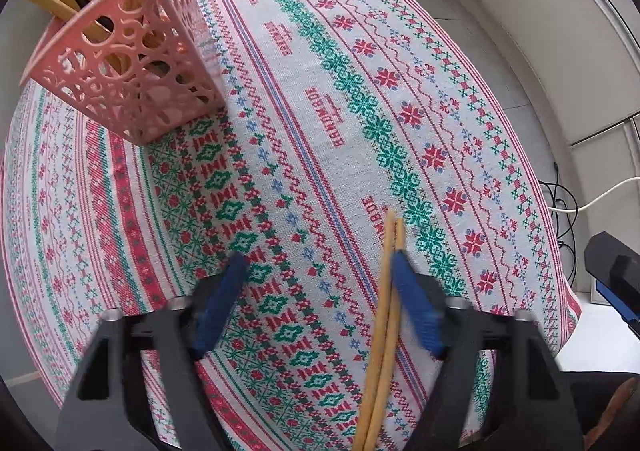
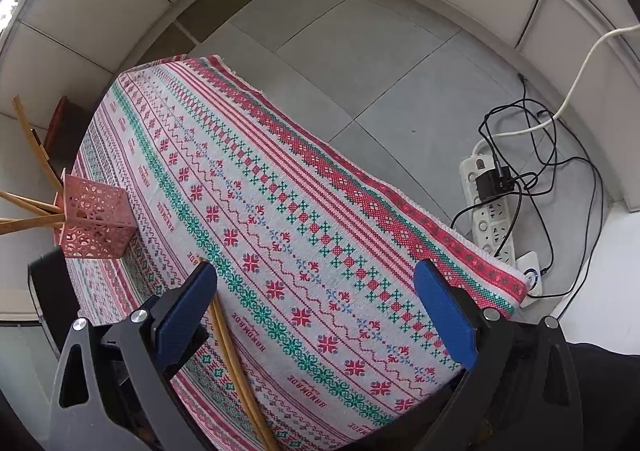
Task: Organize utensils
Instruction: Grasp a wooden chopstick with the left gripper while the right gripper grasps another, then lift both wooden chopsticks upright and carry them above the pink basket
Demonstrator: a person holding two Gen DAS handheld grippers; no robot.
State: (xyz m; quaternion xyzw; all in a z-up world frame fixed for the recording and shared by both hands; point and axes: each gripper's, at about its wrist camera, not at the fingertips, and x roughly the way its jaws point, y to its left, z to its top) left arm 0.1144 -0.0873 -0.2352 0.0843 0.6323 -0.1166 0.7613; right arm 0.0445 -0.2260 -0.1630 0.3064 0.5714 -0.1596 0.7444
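The left tongs [image 1: 316,275] pointed steeply down at the table, whose cloth [image 1: 360,99] was a woven cover in red, green and white cross-stitch bands; the jaws stood partly open, with a pair of long, thin, pale wooden chopsticks [image 1: 386,291] lying on the cloth between them, hard against the inner face of the right-hand blue pad and well clear of the other; neither pad pressed on the sticks, so nothing was yet gripped, and the straddling stance looked meant to let the jaws come in on both sticks together; the chopsticks lay side by side, almost touching, close to the near edge of the table and running away from it, which suited a pinch across their width; the pink perforated plastic holder [image 1: 132,63], square in section, stood upright toward the far left corner of the table, already carrying several similar wooden sticks that leaned outward over its rim, plainly the place where utensils were to be gathered; the right tongs [image 2: 316,291] hovered over the near right part of the table with jaws spread wide and empty, the same chopsticks just inside their left pad, probably kept open and aside so as not to crowd the pick; a white power strip [image 2: 486,207] with black cables lay on the floor beyond the right edge of the table.
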